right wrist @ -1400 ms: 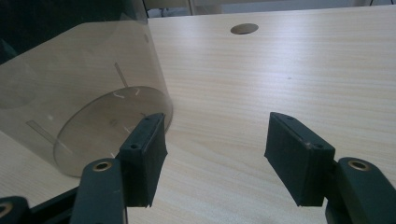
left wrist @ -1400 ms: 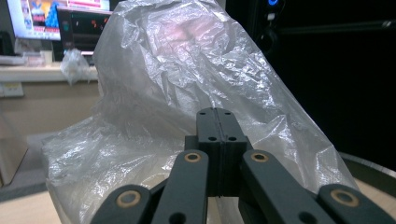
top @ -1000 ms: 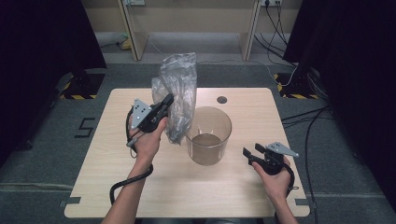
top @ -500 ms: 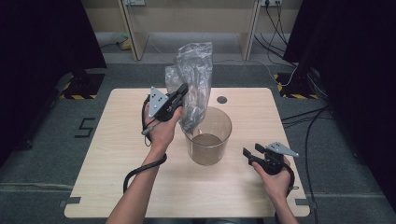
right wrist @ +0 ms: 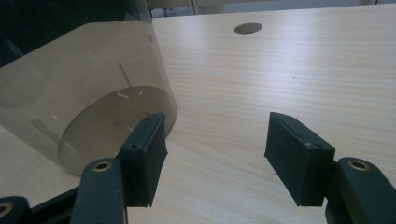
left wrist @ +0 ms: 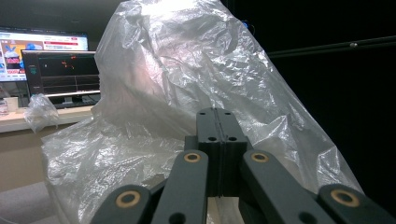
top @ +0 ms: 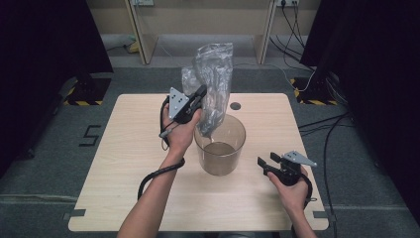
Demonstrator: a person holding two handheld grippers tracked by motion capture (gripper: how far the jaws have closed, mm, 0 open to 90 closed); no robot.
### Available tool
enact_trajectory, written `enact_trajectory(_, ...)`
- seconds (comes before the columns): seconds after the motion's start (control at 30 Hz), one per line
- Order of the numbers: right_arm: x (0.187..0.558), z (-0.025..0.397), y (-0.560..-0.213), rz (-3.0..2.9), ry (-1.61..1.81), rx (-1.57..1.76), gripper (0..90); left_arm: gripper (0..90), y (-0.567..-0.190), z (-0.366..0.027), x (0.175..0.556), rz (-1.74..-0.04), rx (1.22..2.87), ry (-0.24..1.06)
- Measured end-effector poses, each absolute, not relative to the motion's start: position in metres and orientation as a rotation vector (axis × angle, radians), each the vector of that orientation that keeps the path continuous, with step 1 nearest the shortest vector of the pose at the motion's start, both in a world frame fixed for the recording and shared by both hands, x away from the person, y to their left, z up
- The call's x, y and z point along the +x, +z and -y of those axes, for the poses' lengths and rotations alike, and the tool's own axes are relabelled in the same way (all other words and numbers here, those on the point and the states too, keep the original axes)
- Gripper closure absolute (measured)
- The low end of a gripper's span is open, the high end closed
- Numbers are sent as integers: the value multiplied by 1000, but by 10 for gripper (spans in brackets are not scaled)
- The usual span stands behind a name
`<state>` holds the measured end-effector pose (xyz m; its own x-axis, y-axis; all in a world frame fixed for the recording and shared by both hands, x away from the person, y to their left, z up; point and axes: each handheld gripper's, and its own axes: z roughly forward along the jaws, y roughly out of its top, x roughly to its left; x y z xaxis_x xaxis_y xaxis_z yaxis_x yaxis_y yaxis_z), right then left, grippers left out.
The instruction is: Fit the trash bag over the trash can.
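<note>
A crumpled clear plastic bag (top: 212,84) hangs in the air over a round see-through smoky bin (top: 220,146) at the table's middle. My left gripper (top: 199,94) is shut on the bag's side, held above and left of the bin's rim; the bag's lower tip dips toward the bin's mouth. In the left gripper view the closed jaws pinch the bag (left wrist: 187,93) at my left gripper (left wrist: 220,116). My right gripper (top: 264,162) rests open near the table's front right, just right of the bin. Its view shows the bin (right wrist: 88,102) lying to the left of my right gripper (right wrist: 217,154), nothing between the pads.
The light wooden table (top: 124,148) has a round cable hole (top: 235,106) behind the bin. Wooden shelving legs and cables stand on the grey floor beyond the far edge. Dark curtains flank both sides.
My left gripper has carried the bag right and up, from left of the bin to over its rim. The right gripper has stayed put.
</note>
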<state>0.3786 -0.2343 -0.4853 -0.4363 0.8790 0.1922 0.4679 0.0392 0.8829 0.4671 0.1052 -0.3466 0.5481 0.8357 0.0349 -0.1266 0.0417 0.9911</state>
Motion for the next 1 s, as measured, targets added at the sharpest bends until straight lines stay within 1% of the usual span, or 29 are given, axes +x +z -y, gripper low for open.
enact_trajectory(0.6,378,233,-485,-1924,1374,1355,385,883,-353,-91,471,-650,1395,914)
enact_trajectory(0.7,378,233,-486,-1927,1372,1354,385,884,-354,-91,469,-643,1431,942)
enact_trajectory(1.0,378,233,-485,-1929,1372,1353,386,887,-366,-91,462,-640,1507,967)
